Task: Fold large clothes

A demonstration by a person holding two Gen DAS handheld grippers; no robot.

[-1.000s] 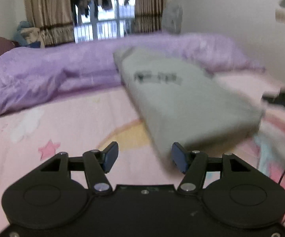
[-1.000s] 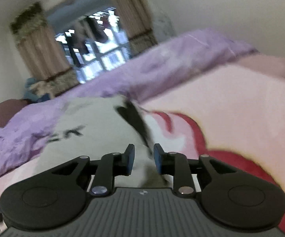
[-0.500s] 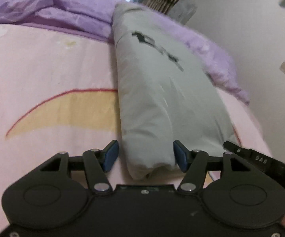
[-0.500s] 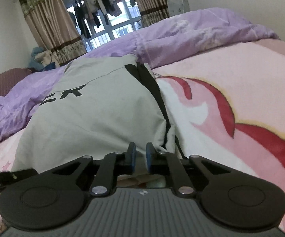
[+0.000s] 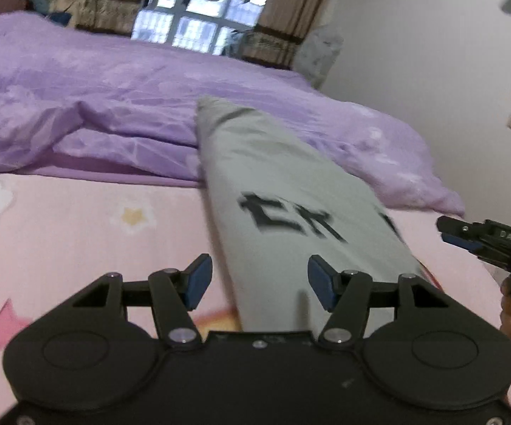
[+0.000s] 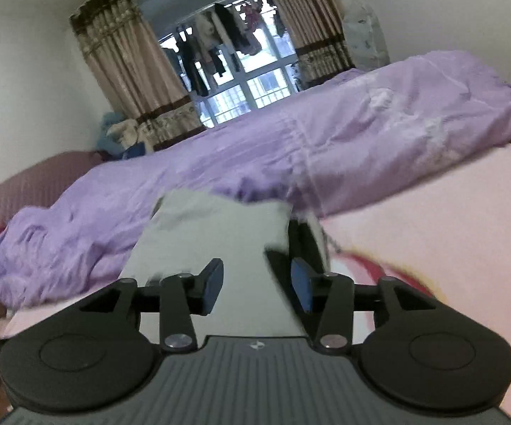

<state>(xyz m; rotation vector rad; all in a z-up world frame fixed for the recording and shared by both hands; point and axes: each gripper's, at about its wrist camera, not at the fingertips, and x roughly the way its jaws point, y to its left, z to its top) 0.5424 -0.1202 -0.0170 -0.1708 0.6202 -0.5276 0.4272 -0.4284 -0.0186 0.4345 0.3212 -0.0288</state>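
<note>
A grey garment with black lettering (image 5: 291, 191) lies folded into a long strip on the pink blanket (image 5: 78, 226). It also shows in the right wrist view (image 6: 220, 233), with a black edge on its right side. My left gripper (image 5: 259, 281) is open and empty, its blue pads either side of the strip's near end, above it. My right gripper (image 6: 257, 281) is open and empty above the same garment. The right gripper also shows at the right edge of the left wrist view (image 5: 468, 237), held by a hand.
A rumpled purple duvet (image 5: 114, 106) lies across the far side of the bed, touching the garment's far end. Behind it are curtains and a window (image 6: 241, 81) with hanging laundry. A white wall (image 5: 432, 53) is at the right.
My right gripper has opened and let go of the garment's edge. Both grippers have lifted and tilted up, so more of the room shows. The garment lies still.
</note>
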